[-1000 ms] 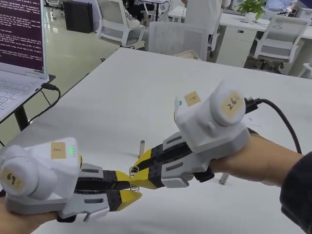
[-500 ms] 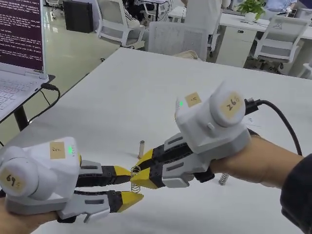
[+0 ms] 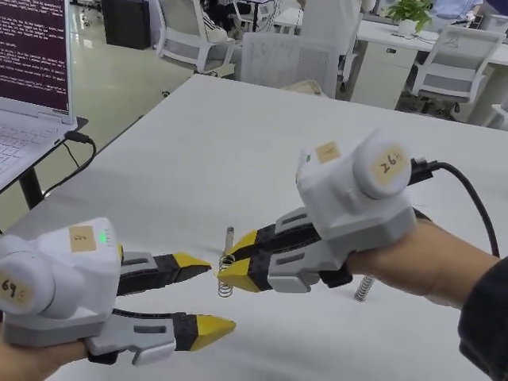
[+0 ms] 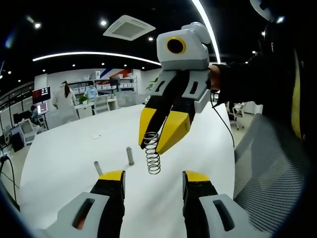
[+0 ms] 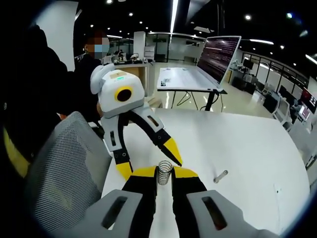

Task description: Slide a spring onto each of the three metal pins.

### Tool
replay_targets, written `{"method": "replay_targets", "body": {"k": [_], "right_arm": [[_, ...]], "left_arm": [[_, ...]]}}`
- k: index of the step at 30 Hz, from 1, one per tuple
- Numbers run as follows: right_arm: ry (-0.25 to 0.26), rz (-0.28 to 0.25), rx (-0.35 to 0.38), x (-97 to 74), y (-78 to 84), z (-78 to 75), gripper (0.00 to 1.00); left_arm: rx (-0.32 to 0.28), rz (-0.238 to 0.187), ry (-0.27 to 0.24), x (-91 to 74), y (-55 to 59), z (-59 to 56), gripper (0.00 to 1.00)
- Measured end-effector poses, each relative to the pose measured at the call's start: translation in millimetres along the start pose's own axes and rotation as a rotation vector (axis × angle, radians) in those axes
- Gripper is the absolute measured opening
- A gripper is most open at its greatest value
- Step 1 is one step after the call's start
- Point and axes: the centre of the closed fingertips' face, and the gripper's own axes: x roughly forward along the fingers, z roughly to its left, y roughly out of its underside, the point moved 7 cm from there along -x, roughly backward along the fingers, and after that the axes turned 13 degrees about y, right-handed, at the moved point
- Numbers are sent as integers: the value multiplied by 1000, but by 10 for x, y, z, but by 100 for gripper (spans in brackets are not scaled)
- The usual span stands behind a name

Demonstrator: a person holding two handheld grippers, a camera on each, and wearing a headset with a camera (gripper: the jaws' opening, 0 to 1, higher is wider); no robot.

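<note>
My right gripper (image 3: 232, 266) is shut on a small steel spring (image 3: 225, 279), which hangs down from its yellow tips just above the white table (image 3: 238, 143). A short metal pin (image 3: 230, 237) stands upright right behind the spring. My left gripper (image 3: 221, 296) is open at the lower left, its tips on either side of the spring's lower end without touching it. In the left gripper view my own jaws (image 4: 153, 178) are spread below the right gripper (image 4: 154, 145) and its spring (image 4: 152, 153); the pin (image 4: 97, 168) is at the left. In the right gripper view the spring (image 5: 165, 172) sits between my right gripper's (image 5: 165, 174) tips.
A second spring (image 3: 363, 287) lies on the table by the right hand, also seen as the spring (image 4: 130, 155). An open laptop (image 3: 32, 55) stands on a stand at the far left. Office chairs (image 3: 290, 63) and desks stand beyond the table's far edge.
My left gripper has opened wide and drawn back from the spring. The right gripper keeps the spring and has shifted slightly right, closer to the pin.
</note>
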Motion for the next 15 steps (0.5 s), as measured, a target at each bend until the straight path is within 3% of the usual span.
{"method": "replay_targets", "body": {"k": [15], "right_arm": [[46, -16, 20, 20, -5, -95, 8]], "left_arm": [[-89, -67, -62, -35, 15, 63, 80]]}}
